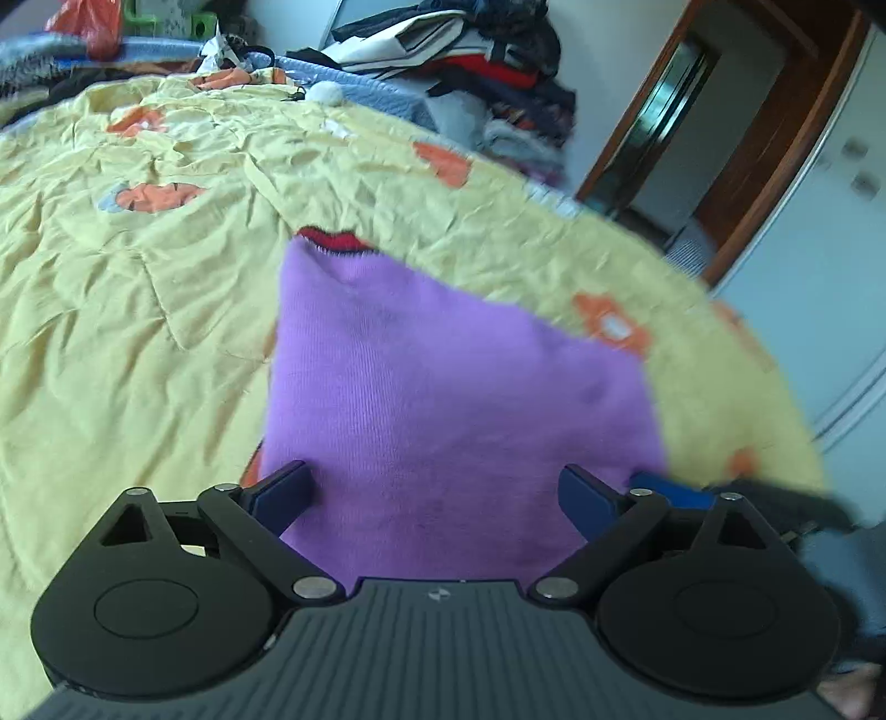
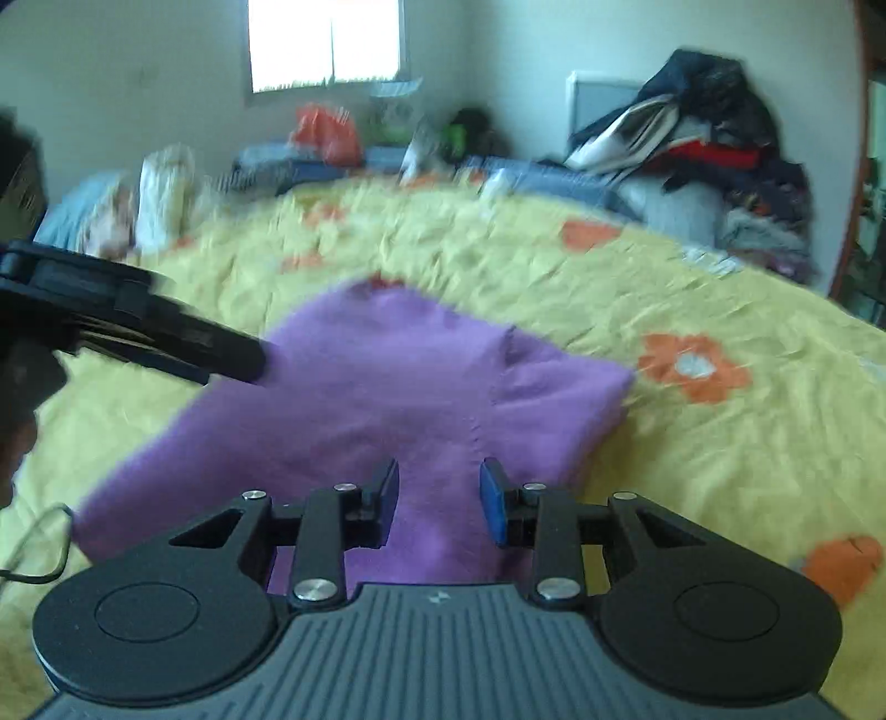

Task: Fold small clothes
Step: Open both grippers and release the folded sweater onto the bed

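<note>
A purple knit garment [image 1: 443, 387] with a red and black collar [image 1: 332, 239] lies spread on a yellow bedspread [image 1: 138, 332] printed with orange flowers. My left gripper [image 1: 434, 490] hangs over its near edge, jaws wide apart, with the cloth lying beneath and untouched by the pads. In the right wrist view the same garment [image 2: 360, 399] lies with one side folded over. My right gripper [image 2: 440, 493] is over its near part, open by a narrow gap, with purple cloth showing between the pads. The left gripper's body [image 2: 138, 327] reaches in from the left above the garment.
A tall heap of mixed clothes [image 2: 709, 138] sits at the bed's far right corner. An orange plastic bag [image 2: 326, 133] and bundles line the far edge under a window [image 2: 326, 44]. A wooden door frame [image 1: 720, 138] stands beyond the bed. A thin cable [image 2: 39, 548] lies at the left.
</note>
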Action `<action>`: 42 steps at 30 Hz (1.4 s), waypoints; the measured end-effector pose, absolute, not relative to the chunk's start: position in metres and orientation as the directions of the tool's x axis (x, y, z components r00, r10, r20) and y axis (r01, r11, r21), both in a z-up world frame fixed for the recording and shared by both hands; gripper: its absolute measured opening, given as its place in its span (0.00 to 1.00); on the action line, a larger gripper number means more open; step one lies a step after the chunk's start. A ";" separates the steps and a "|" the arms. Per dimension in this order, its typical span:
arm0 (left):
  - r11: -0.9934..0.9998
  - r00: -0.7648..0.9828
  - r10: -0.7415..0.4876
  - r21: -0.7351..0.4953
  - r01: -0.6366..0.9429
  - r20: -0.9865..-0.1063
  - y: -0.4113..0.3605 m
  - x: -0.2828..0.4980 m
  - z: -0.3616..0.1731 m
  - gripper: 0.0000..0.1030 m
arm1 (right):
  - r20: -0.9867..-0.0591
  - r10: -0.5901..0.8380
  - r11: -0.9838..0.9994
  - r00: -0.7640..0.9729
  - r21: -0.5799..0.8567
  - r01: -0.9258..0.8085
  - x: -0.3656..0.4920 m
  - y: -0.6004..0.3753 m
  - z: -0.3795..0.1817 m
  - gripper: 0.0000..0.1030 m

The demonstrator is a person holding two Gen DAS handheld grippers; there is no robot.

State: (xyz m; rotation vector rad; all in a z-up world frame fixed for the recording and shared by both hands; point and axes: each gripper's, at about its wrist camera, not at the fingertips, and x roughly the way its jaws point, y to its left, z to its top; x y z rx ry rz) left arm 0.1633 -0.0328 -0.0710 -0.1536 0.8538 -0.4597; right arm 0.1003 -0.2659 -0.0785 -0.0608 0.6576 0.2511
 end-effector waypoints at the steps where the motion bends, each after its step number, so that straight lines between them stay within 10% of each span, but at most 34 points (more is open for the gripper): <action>1: 0.900 0.585 -0.431 -0.282 0.332 -0.687 -0.036 0.162 -0.074 0.95 | -0.625 0.192 0.969 0.757 -0.002 -0.247 0.105 -0.267 -0.085 0.30; 16: 0.911 0.638 -0.386 -0.168 0.376 -0.667 -0.050 0.151 -0.086 1.00 | -0.631 0.160 0.985 0.759 0.051 -0.165 0.099 -0.276 -0.086 0.38; 20: 0.915 0.642 -0.373 -0.152 0.374 -0.669 -0.052 0.149 -0.085 1.00 | -0.631 0.103 0.995 0.769 0.076 -0.071 0.106 -0.295 -0.098 0.90; 42: 0.948 0.619 -0.291 -0.131 0.291 -0.730 0.011 0.027 -0.095 1.00 | -0.662 0.024 0.991 0.749 0.115 0.070 -0.041 -0.258 -0.102 0.92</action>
